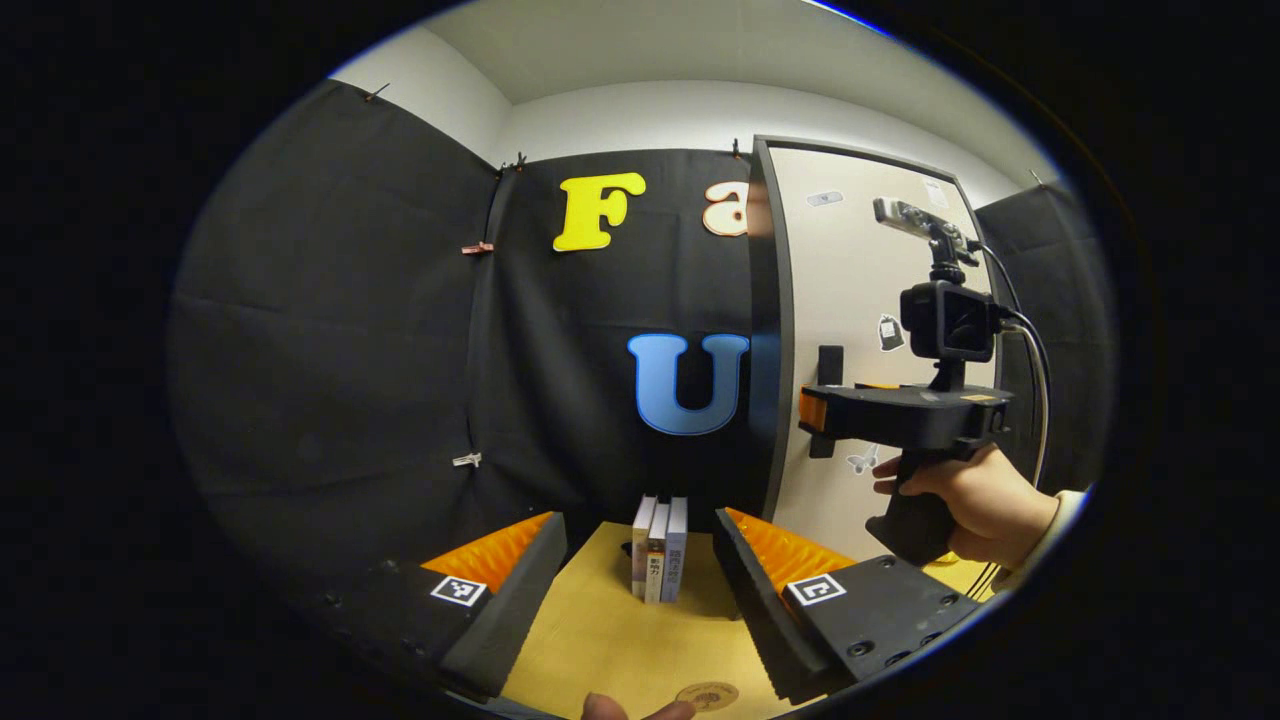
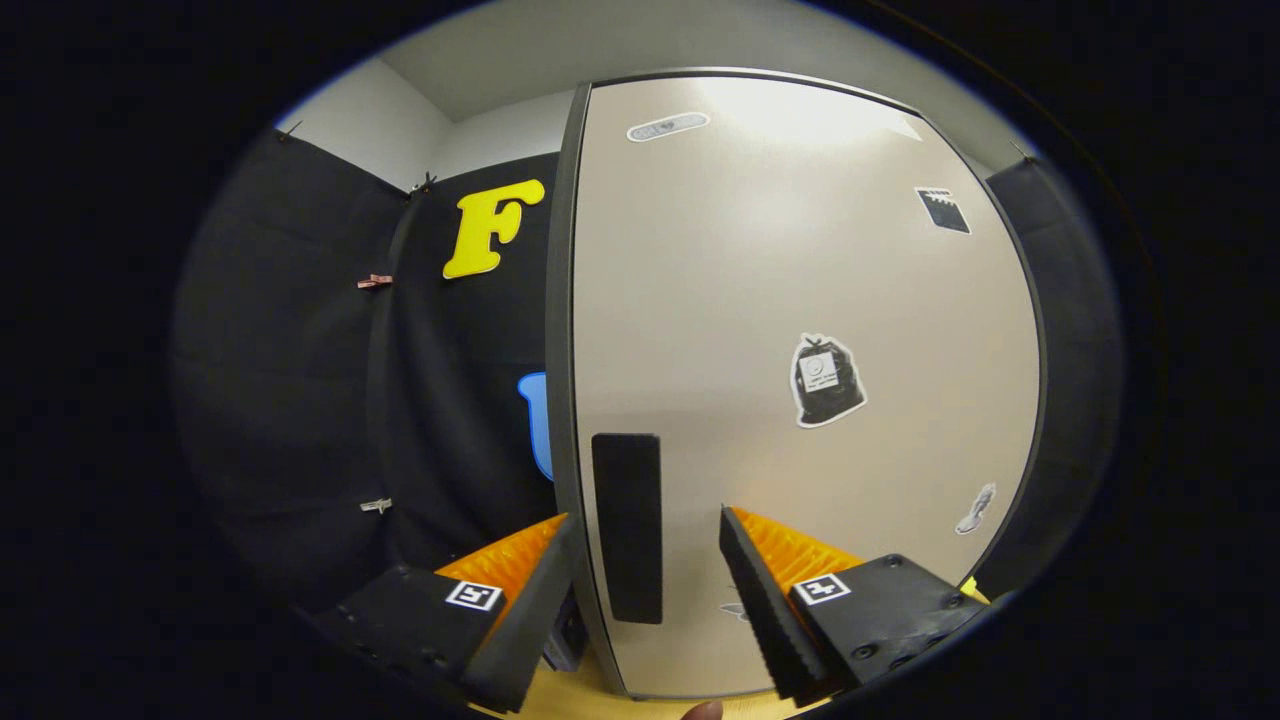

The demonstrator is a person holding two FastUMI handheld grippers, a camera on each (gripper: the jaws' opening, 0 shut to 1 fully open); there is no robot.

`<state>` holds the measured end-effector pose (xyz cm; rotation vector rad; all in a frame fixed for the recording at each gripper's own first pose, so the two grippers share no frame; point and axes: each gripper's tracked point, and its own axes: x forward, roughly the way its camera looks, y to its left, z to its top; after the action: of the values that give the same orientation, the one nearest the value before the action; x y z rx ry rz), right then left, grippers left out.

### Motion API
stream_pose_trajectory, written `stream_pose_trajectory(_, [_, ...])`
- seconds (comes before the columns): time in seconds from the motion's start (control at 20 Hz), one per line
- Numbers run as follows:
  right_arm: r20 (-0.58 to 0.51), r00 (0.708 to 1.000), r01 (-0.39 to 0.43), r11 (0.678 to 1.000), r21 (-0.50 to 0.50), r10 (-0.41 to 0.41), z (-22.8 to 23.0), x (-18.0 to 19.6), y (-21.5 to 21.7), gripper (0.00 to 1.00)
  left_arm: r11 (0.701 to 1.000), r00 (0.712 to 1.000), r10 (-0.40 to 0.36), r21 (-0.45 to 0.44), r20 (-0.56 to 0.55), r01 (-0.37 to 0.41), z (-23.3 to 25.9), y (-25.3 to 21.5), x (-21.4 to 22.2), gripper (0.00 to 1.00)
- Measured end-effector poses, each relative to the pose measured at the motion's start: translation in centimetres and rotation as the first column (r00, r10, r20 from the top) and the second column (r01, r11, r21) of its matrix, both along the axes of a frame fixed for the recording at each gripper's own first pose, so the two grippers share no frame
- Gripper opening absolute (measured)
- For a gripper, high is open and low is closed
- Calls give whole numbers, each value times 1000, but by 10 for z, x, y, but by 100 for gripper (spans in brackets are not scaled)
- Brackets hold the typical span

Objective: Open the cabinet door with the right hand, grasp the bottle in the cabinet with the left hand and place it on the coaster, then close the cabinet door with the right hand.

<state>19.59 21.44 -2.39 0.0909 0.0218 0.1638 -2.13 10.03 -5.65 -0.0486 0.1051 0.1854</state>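
The beige cabinet door (image 2: 800, 300) stands shut, hiding what is inside. Its black vertical handle (image 2: 627, 525) lies between the spread fingers of my right gripper (image 2: 645, 575), which is open and close to the door; I cannot tell whether a finger touches the handle. In the left gripper view the same door (image 1: 860, 290) is at the right, and a hand (image 1: 985, 500) holds the right gripper (image 1: 815, 412) up against the handle (image 1: 830, 365). My left gripper (image 1: 640, 590) is open over the yellow table, holding nothing. A round brown coaster (image 1: 706, 694) lies just below it.
Three upright books (image 1: 659, 548) stand on the yellow table (image 1: 600, 640) ahead of the left gripper, beside the cabinet's dark edge (image 1: 770, 330). Stickers dot the door, one of them a dark bag shape (image 2: 825, 380). Black cloth walls close in the back and left.
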Motion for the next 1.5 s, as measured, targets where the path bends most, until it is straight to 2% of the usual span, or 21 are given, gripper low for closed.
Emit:
stream_pose_trajectory(0.05, [-5,1000,-1,1000,11,1,-1,3,4,70,1000,1000,6,-3,-3,-6,0,2,-2,93])
stream_pose_trajectory(0.1, [-14,1000,-3,1000,31,3,-2,5,7,67,1000,1000,10,-6,-6,-10,-2,3,-3,93])
stream_pose_trajectory(0.15, [-17,1000,13,999,44,-13,-3,6,6,53,1000,1000,12,-10,-10,-12,-3,4,-4,93])
stream_pose_trajectory(0.25, [-17,999,41,999,28,-41,-13,23,6,34,1000,1000,15,-25,-17,-15,-6,5,-5,93])
stream_pose_trajectory(0.3, [-8,999,42,999,7,-42,-3,8,5,32,999,1000,17,-30,-19,-18,-6,5,-6,93])
stream_pose_trajectory(0.35, [-3,1000,26,1000,-6,-26,-4,7,5,25,999,1000,19,-30,-19,-19,-6,5,-8,93])
stream_pose_trajectory(0.4, [-6,1000,1,1000,-8,-1,-5,5,6,25,999,1000,20,-26,-18,-21,-5,4,-11,93])
stream_pose_trajectory(0.45, [-9,1000,-23,1000,-1,23,-4,2,6,19,1000,1000,21,-21,-15,-22,-3,3,-13,93])
stream_pose_trajectory(0.7, [-26,992,-120,993,-3,120,2,-24,7,19,1000,1000,16,-9,-6,-16,3,-6,-23,93])
stream_pose_trajectory(1.0, [-34,965,-260,965,21,261,10,-99,-16,19,1000,1000,-10,-5,11,10,9,-23,-32,93])
stream_pose_trajectory(1.15, [-42,957,-287,957,38,288,13,-133,-38,19,1000,999,-31,-1,20,31,14,-35,-31,93])
stream_pose_trajectory(1.5, [-63,956,-280,957,82,285,21,-168,-74,19,995,994,-97,8,51,97,29,-71,-29,93])
